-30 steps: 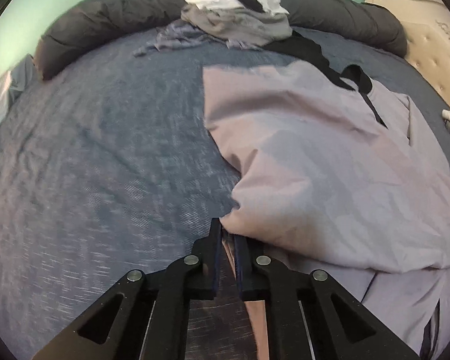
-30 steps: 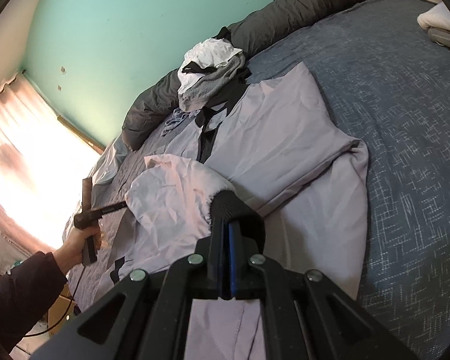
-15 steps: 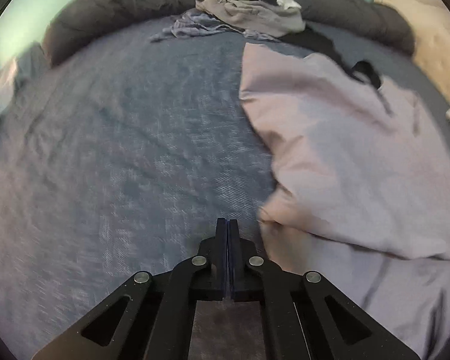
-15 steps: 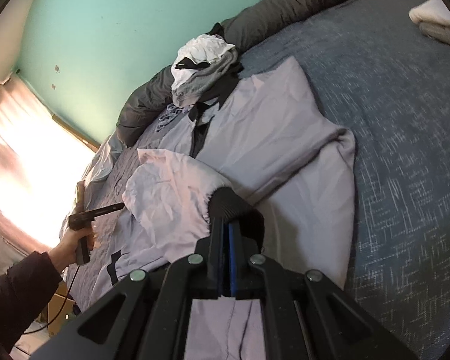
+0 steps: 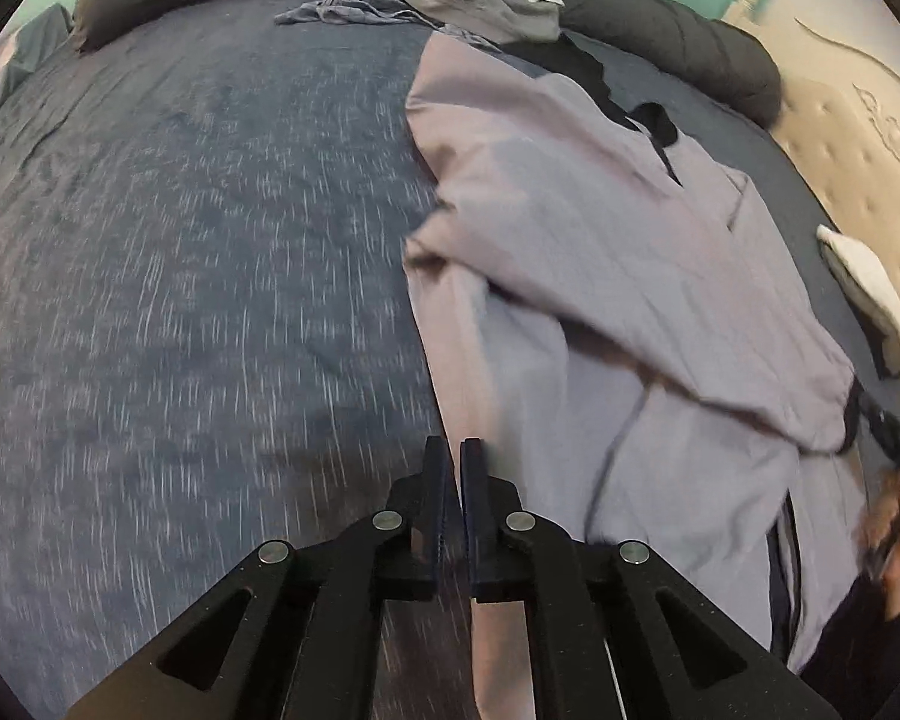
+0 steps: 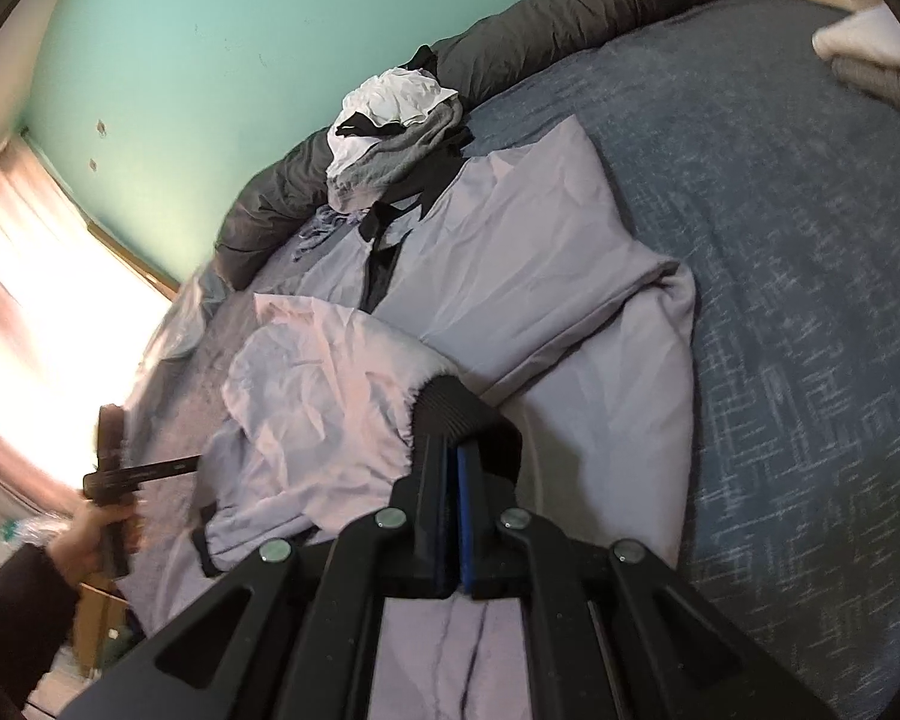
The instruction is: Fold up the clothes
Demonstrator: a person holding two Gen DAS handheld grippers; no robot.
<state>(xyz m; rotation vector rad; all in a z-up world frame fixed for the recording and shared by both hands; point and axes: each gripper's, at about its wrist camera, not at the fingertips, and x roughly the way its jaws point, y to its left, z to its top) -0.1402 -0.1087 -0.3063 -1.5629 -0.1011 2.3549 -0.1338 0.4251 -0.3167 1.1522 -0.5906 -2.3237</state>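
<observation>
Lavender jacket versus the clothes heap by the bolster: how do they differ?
The lavender jacket lies spread, partly folded; the heap is crumpled, piled up. The jacket is lavender with black trim; the heap mixes white, grey, black. Both rest on the blue bedspread.

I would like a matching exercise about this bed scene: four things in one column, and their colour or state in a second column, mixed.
Things:
1. jacket
2. bed cover
3. wall
4. right gripper

Colour or state:
a. speckled dark blue
b. shut on a black ribbed cuff
c. pale lilac with black trim
d. mint green

Pairs: 1-c, 2-a, 3-d, 4-b
</observation>
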